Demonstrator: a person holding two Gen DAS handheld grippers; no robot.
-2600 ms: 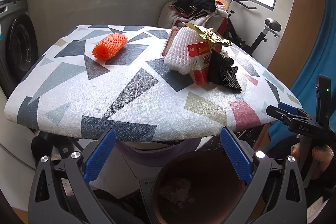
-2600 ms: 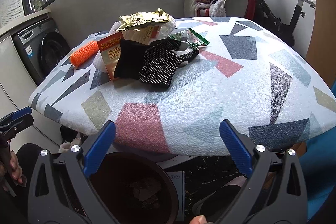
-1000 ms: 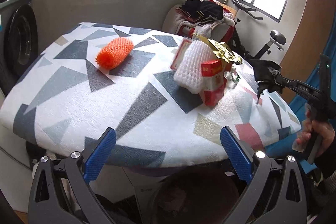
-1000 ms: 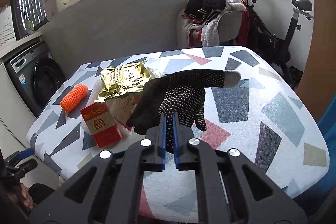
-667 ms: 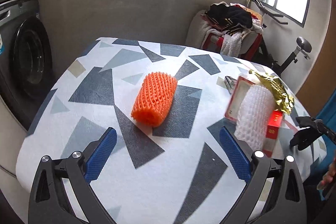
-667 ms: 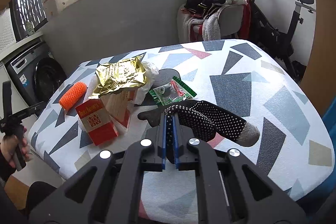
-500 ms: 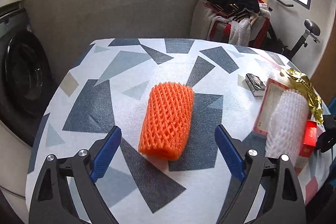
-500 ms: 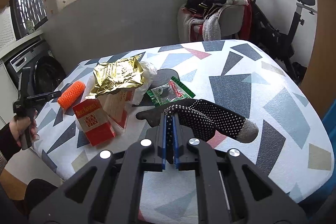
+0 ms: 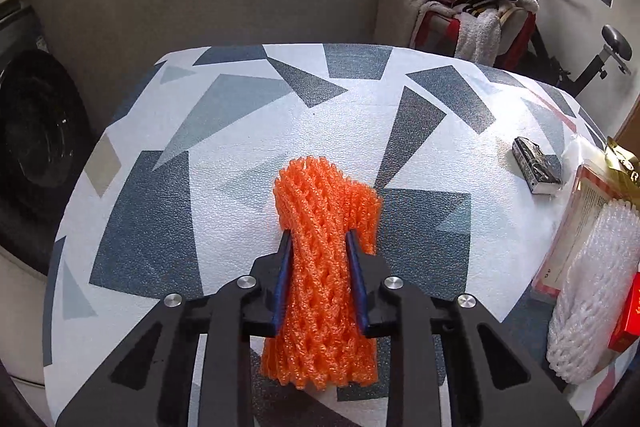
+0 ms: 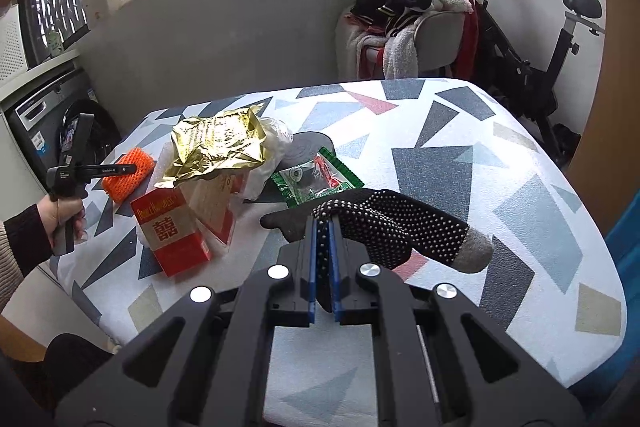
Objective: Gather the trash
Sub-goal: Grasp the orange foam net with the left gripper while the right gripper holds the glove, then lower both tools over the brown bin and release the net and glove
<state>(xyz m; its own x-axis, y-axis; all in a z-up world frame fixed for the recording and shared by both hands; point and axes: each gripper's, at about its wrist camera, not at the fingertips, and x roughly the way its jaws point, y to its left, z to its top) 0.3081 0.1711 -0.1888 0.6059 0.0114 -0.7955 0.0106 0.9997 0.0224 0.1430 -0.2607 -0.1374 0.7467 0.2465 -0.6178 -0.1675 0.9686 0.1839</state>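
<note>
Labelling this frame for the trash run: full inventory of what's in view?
foam net sleeve: 1, orange, on the table's left, pinched at its middle
glove: 1, black, white-dotted, held over table
carton: 1, red, table centre-left
foil bag: 1, gold, atop the pile
foam net: 1, white, beside carton
snack wrapper: 1, green, table centre
small packet: 1, dark, behind the pile
table: 1, white with grey shapes
exercise bike: 1, black, back right
left gripper: jaws just closing, shut on sleeve
right gripper: shut on glove
</note>
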